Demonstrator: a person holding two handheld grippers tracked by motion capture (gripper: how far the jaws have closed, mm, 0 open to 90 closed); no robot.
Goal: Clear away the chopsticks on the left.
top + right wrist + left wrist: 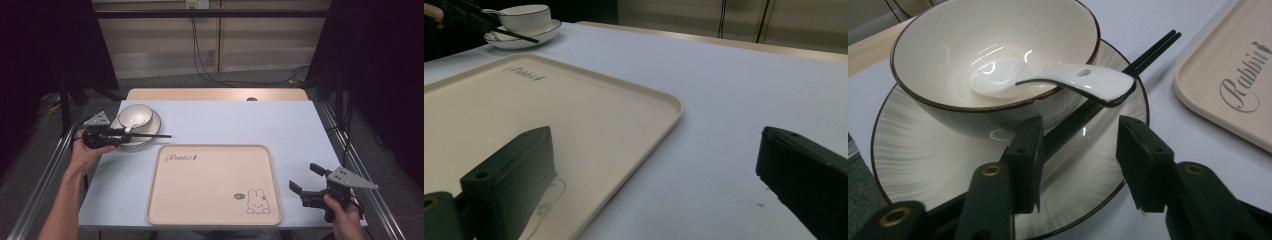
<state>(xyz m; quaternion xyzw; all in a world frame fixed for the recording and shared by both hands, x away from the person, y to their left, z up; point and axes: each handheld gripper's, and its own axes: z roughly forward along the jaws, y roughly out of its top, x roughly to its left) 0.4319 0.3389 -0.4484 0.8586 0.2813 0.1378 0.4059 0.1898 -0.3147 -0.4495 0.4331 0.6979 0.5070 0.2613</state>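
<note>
A white bowl (135, 115) stands on a striped plate (150, 131) at the table's left rear. In the bowl lies a white spoon (1068, 80), its handle poking over the rim. A pair of black chopsticks (1128, 62) rests across the plate, tips pointing right toward the tray. My left gripper (1080, 160) hovers low over the plate's near edge, jaws open, the chopsticks' near ends lying between them against the left jaw. My right gripper (305, 177) is open at the beige tray's (210, 200) right edge, holding nothing.
The beige tray (524, 110) with a rabbit drawing lies at the front centre on a pale blue tabletop (240, 120). Metal rails run along both table sides. Cables trail on the floor behind the table.
</note>
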